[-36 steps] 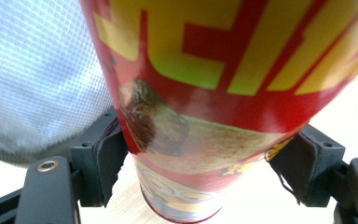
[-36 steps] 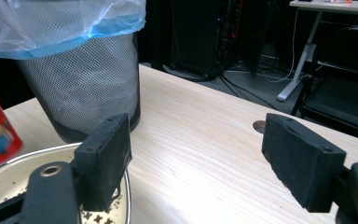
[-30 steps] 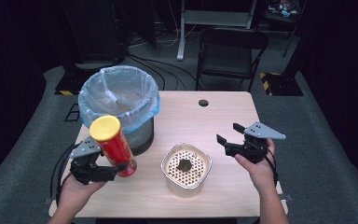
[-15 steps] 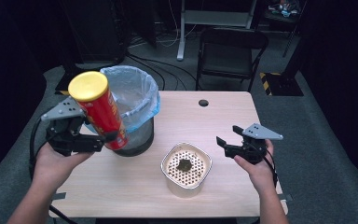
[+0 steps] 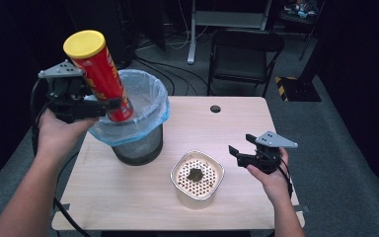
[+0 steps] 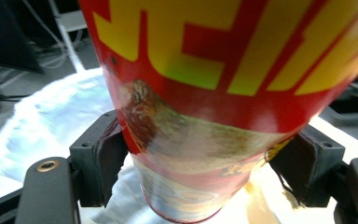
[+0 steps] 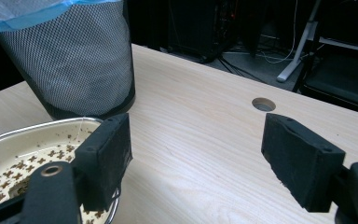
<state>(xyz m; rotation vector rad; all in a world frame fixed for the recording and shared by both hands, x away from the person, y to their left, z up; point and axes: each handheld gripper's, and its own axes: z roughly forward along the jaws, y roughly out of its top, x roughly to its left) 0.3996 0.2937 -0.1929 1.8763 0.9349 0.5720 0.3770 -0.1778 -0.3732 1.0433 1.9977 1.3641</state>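
Note:
A red chip can (image 5: pixel 100 74) with a yellow lid is held tilted in the air, its bottom end over the rim of the mesh bin (image 5: pixel 137 143) lined with a blue-edged bag. My left gripper (image 5: pixel 96 106) is shut on the can's lower part; in the left gripper view both pads press the can (image 6: pixel 200 116) with the white bag below. My right gripper (image 5: pixel 236 153) hovers low over the table's right side, open and empty. In the right gripper view it (image 7: pixel 196 158) faces bare wood beside the bin (image 7: pixel 70 65).
A metal bowl (image 5: pixel 177 187) with a perforated insert and a dark clump stands at the table's front centre, and its rim (image 7: pixel 9 133) lies near my right gripper. A cable hole (image 5: pixel 215 108) is at the table's back. A black chair (image 5: pixel 244 54) stands behind the table.
My left gripper has lifted the red can from the table's front left up and back, over the bin's rim. The right gripper has stayed still.

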